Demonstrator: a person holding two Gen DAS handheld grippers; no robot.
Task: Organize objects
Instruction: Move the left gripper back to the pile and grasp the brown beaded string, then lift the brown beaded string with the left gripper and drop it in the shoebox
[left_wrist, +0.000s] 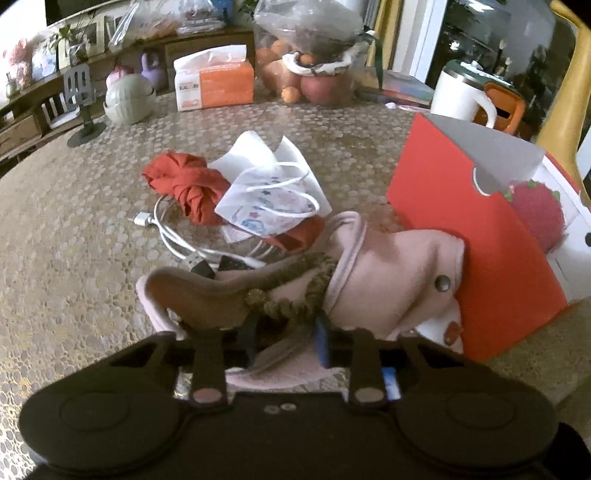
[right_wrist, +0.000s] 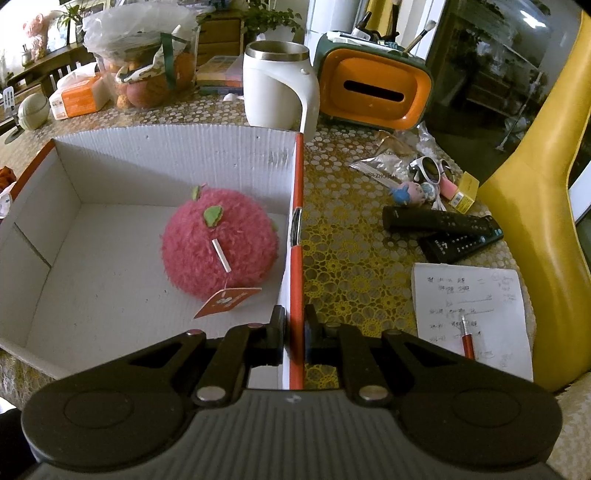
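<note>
Two claws in view, left claw (left_wrist: 284, 332) clenched on pink baby garment (left_wrist: 388, 269) with beaded bracelet (left_wrist: 295, 291) on tabletop (left_wrist: 74, 221) beside red box (left_wrist: 461, 221), right claw (right_wrist: 294, 332) clamped on box wall (right_wrist: 295, 258), pink plush apple (right_wrist: 219, 242) inside box.

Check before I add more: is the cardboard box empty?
No. The cardboard box holds one pink plush ball; its floor is otherwise bare.
</note>
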